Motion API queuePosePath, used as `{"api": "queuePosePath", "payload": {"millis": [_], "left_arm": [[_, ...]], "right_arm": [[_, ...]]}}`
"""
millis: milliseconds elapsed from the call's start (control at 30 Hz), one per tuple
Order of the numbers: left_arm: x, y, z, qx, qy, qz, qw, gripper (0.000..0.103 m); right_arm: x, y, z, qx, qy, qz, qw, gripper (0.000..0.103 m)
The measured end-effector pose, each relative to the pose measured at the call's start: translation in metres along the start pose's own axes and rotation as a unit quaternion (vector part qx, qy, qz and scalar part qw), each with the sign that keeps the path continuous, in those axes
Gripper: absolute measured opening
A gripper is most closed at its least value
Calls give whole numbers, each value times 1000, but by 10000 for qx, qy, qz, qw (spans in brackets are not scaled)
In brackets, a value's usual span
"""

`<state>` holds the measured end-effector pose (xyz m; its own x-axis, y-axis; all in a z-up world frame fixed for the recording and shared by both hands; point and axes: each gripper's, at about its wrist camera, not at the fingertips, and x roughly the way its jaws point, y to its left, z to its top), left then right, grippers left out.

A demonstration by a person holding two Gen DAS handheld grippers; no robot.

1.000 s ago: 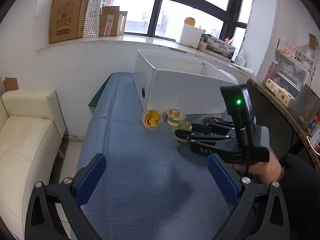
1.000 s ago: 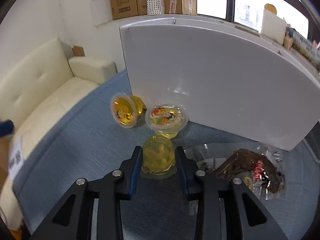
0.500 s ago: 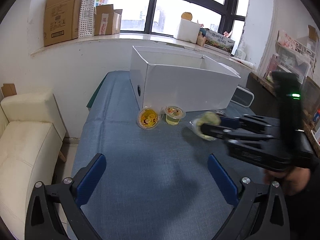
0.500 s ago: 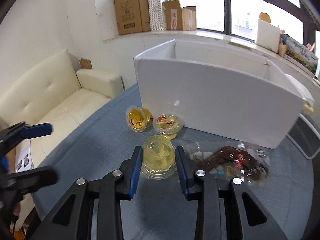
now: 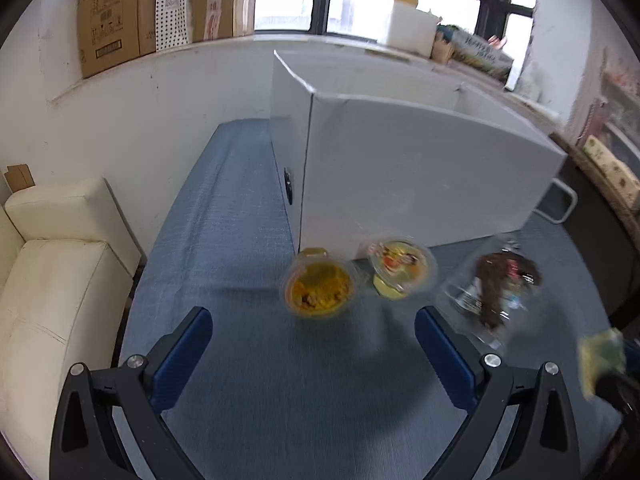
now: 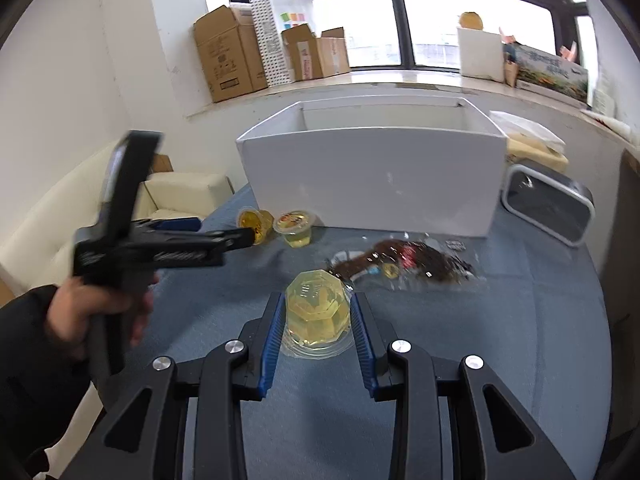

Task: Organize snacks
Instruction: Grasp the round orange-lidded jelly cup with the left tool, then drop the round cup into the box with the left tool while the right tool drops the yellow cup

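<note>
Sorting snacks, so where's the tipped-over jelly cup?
In the left wrist view the tipped cup lies on the blue table by the white box's near corner, just left of the upright cup.

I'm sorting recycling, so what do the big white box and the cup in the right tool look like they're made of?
White box: likely cardboard, matte white, with folded corner creases and thin walls. Jelly cup in the right tool: probably clear, glossy plastic; the yellow contents show through its faceted sides.

Cream sofa [image 5: 52,280] beside white wall [image 5: 160,120], bright window [image 6: 432,20].
</note>
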<state>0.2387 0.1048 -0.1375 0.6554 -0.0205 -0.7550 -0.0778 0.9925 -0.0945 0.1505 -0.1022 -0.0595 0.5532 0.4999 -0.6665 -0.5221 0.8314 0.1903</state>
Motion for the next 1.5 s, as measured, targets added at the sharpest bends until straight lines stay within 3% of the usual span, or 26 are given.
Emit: {"api": "queuePosePath", "payload": {"millis": [167, 233, 300, 367, 600, 1000, 1267, 1500], "left_arm": [[22, -1, 11, 2, 177, 245, 9995, 100], [30, -2, 14, 82, 268, 315, 9991, 84], [37, -2, 15, 94, 397, 215, 9989, 61], [37, -6, 15, 228, 337, 250, 9989, 49], [19, -15, 3, 236, 132, 20, 9996, 49], [-81, -33, -5, 481, -651, -523, 9953, 49], [-121, -40, 36, 586, -1119, -663, 9898, 49], [-107, -49, 84, 650, -1289, -622, 9876, 49]], "right_arm": [[-5, -8, -4, 101, -24, -18, 9999, 36], [-8, -11, -4, 112, -57, -43, 9999, 36], [-9, -11, -4, 120, -91, -45, 9999, 36], [-10, -11, -4, 117, -104, -40, 9999, 36], [-11, -7, -4, 98, -119, 1, 9999, 36], [-20, 2, 6, 40, -290, 64, 9995, 36], [-30, -9, 45, -9, -605, 50, 9982, 36], [-13, -21, 109, -153, -762, -72, 9969, 36]]}}
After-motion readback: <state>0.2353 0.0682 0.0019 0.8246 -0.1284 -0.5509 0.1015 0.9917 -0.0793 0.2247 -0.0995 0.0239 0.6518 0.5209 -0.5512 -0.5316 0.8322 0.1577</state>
